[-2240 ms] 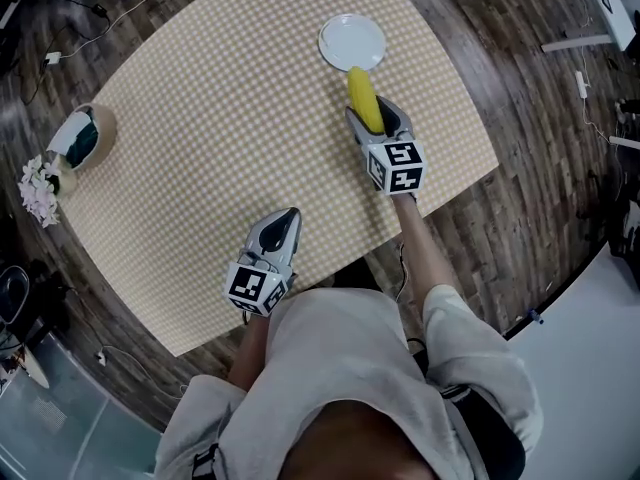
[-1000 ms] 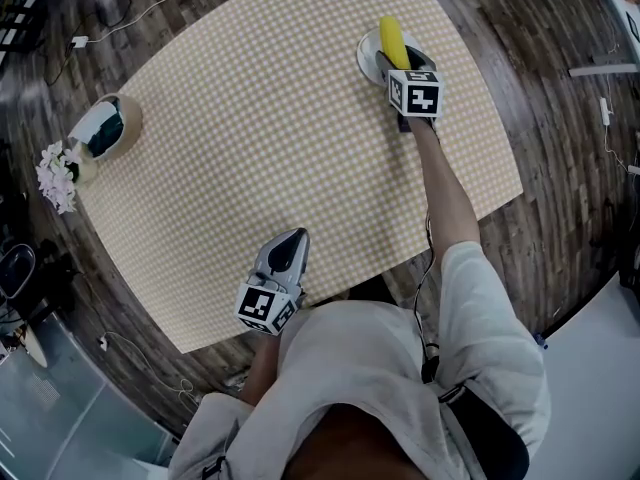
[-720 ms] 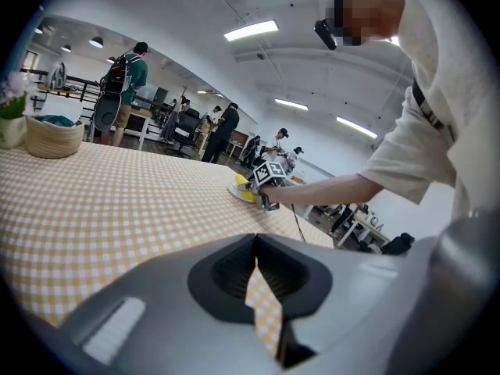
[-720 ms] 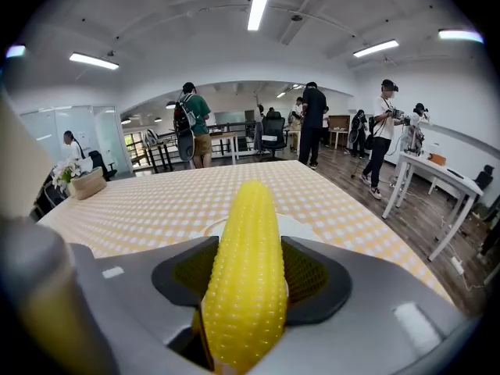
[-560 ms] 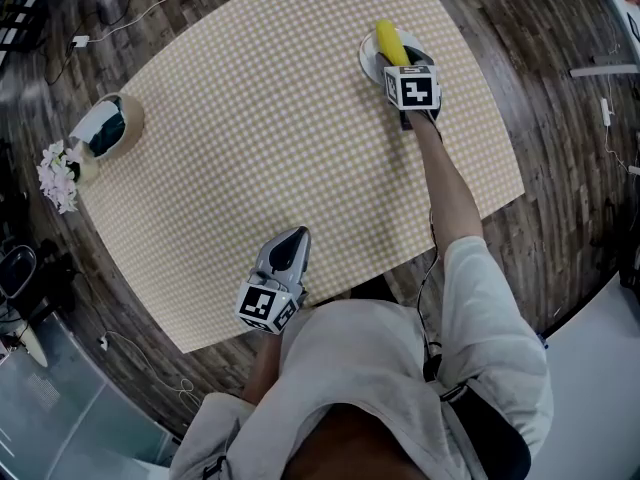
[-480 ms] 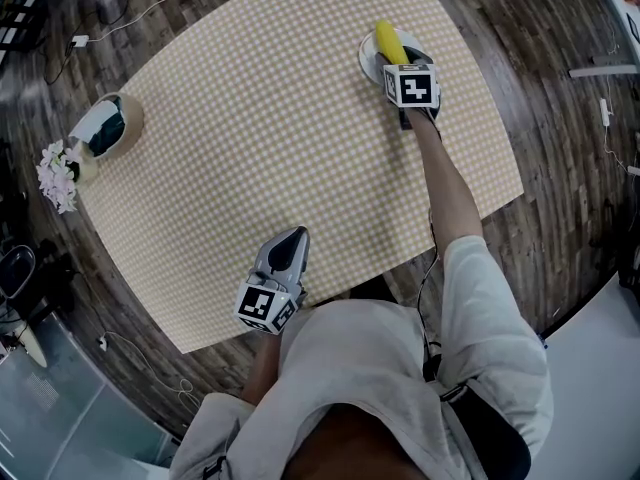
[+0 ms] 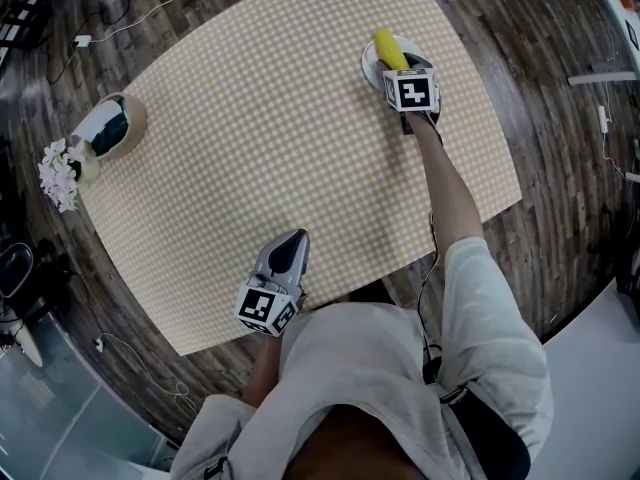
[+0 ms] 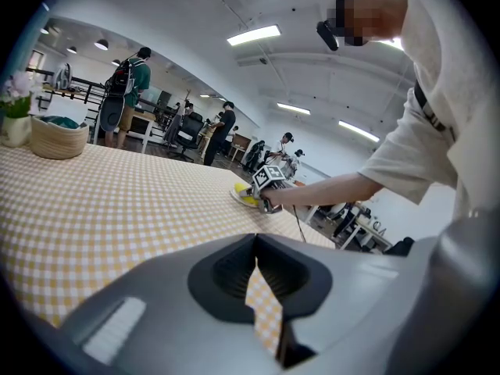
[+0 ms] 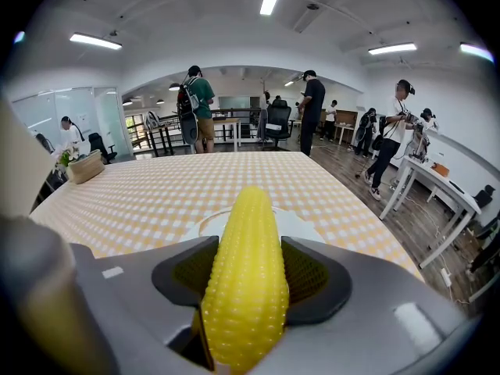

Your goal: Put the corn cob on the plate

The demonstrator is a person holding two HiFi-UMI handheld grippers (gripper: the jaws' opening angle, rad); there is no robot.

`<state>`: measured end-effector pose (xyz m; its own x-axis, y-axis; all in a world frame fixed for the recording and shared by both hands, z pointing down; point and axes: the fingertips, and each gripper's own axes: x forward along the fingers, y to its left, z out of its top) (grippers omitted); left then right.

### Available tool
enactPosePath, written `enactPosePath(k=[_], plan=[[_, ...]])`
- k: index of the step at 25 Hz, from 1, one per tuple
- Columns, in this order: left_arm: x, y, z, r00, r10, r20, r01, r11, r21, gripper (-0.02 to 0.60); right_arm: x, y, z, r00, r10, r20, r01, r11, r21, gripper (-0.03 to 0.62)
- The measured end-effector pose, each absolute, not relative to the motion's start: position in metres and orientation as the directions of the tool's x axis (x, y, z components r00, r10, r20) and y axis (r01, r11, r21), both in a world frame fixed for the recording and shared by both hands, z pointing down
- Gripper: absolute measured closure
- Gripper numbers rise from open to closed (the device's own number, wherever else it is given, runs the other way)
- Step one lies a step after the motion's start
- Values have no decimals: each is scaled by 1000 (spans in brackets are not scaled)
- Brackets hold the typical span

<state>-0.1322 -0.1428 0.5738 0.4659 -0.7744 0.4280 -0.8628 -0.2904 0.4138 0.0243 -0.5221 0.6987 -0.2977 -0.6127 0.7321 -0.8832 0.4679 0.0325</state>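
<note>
The yellow corn cob sits lengthwise between the jaws of my right gripper, which is shut on it. Its tip points out over the white plate. In the head view the corn cob lies over the plate at the table's far right, with the right gripper just behind it. Whether the cob touches the plate I cannot tell. My left gripper rests shut and empty near the table's front edge. Its jaws meet along a thin slit.
A checked yellow cloth covers the table. A woven basket and white flowers stand at the far left corner. Cables lie on the wooden floor. Several people stand in the room beyond.
My right gripper carried the corn cob from the table's middle right to over the plate, then tilted slightly there. The left gripper has stayed put.
</note>
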Motion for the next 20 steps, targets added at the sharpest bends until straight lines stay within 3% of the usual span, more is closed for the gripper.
enactPosePath(k=[6,9,11,20], plan=[[-130,-143,573,463,-779,423,-862,-286,418,574,23,-521,698,-302,-613,730,-881,471,31,332],[-131,-144,571,458,-789,409,-862,-283,420,574,20,-521,697,-311,-622,719,-879,475,30,249],[-132,-144,570,456,-792,406,-862,-279,424,574,17,-521,697,-310,-625,717,-879,476,36,238],[-127,-142,574,463,-788,406,-854,-274,442,574,24,-522,661,-324,-699,637,-876,476,76,248]])
